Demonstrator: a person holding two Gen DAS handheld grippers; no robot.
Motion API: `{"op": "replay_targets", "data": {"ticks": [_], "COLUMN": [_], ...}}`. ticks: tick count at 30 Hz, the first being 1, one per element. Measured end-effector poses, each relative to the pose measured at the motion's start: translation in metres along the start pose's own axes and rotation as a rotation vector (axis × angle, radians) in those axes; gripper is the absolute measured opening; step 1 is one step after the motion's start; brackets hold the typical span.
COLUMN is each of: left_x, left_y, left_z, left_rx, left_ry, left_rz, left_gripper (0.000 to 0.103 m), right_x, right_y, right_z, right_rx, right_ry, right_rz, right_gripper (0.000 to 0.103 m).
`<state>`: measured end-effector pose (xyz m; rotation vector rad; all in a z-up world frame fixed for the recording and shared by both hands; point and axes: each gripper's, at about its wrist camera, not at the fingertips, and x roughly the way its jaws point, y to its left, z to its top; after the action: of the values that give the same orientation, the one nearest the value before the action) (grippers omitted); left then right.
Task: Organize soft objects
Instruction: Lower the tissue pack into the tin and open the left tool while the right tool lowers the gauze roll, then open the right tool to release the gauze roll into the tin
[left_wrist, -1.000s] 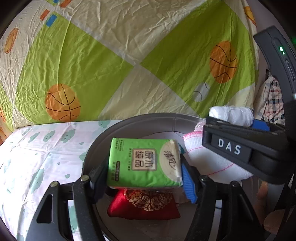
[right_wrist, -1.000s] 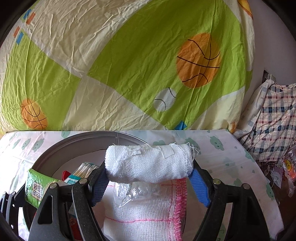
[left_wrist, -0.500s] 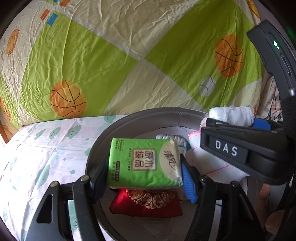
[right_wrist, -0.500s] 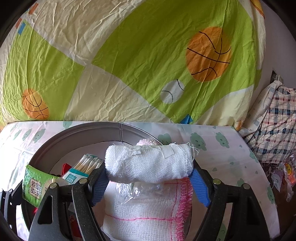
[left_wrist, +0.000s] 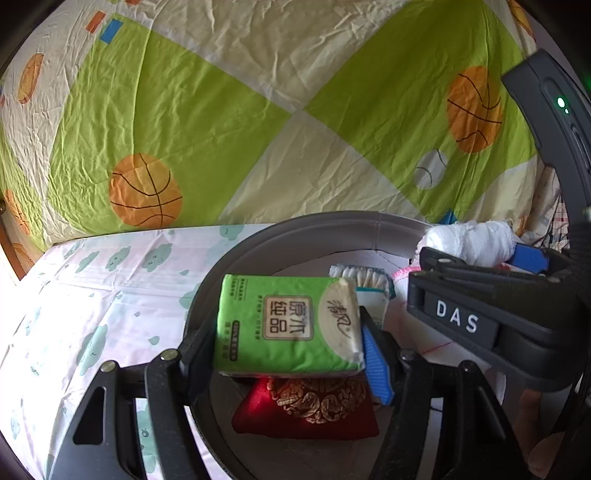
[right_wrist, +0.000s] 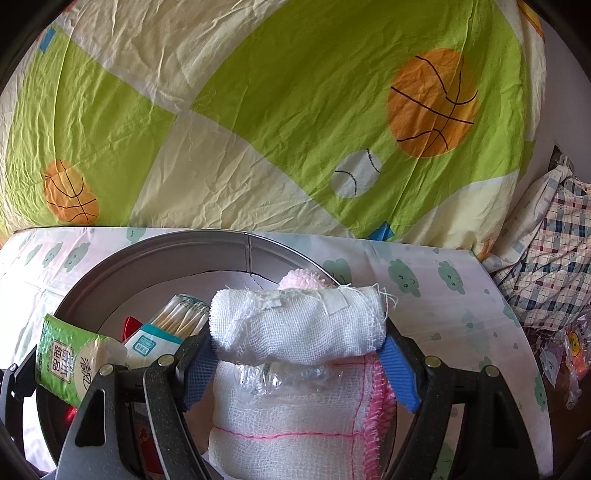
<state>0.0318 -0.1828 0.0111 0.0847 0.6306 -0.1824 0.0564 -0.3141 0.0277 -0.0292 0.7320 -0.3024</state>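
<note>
My left gripper (left_wrist: 288, 328) is shut on a green tissue pack (left_wrist: 284, 325) and holds it over a round grey bin (left_wrist: 295, 229). Under the pack lies a red embroidered pouch (left_wrist: 306, 413). My right gripper (right_wrist: 299, 336) is shut on a white gauze roll (right_wrist: 295, 325) above the same grey bin (right_wrist: 166, 254). Below the roll sits a white cloth with pink stitching (right_wrist: 291, 424). A pack of cotton swabs (right_wrist: 173, 325) and a pink fluffy thing (right_wrist: 306, 277) also lie in the bin. The right gripper shows at the right of the left wrist view, with the gauze roll (left_wrist: 469, 240).
The bin stands on a white sheet with green cloud prints (left_wrist: 92, 288). Behind it rises a green and cream quilt with basketball prints (right_wrist: 295, 110). Checked cloth (right_wrist: 554, 266) and plastic wrappers (right_wrist: 569, 350) lie at the right.
Both views have tilted slightly, so the bin's far rim and the quilt sit lower in the frames and more of the bin's inside shows. Both grips are unchanged.
</note>
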Motion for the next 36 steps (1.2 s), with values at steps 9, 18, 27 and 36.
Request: {"op": "replay_targets", "data": {"ticks": [9,18,27,36], "left_x": [0.001,-0.004,-0.009,-0.016], "left_y": [0.0,-0.002,0.014,0.026], "left_z": [0.001,-0.002,-0.002,-0.007], "left_rx": [0.001,0.004,-0.08,-0.1], "left_ry": [0.01,-0.024,-0.079,-0.15], "left_rz": [-0.03,-0.028,-0.013,0.036], "left_gripper": [0.084,0.103,0.103,0.103], "right_x": [0.003,-0.001,-0.018,-0.043], "right_y": [0.001,-0.003,0.001,-0.005], "right_z": [0.0,-0.004,-0.01,-0.023], "right_rx": [-0.003,0.021,0.012,0.081], "right_ry": [0.024,0.008,-0.087,-0.281], "right_rz": [0.001,0.054,0.063,0.078], "right_gripper": [0.081,0.087,0.087,0.088]}}
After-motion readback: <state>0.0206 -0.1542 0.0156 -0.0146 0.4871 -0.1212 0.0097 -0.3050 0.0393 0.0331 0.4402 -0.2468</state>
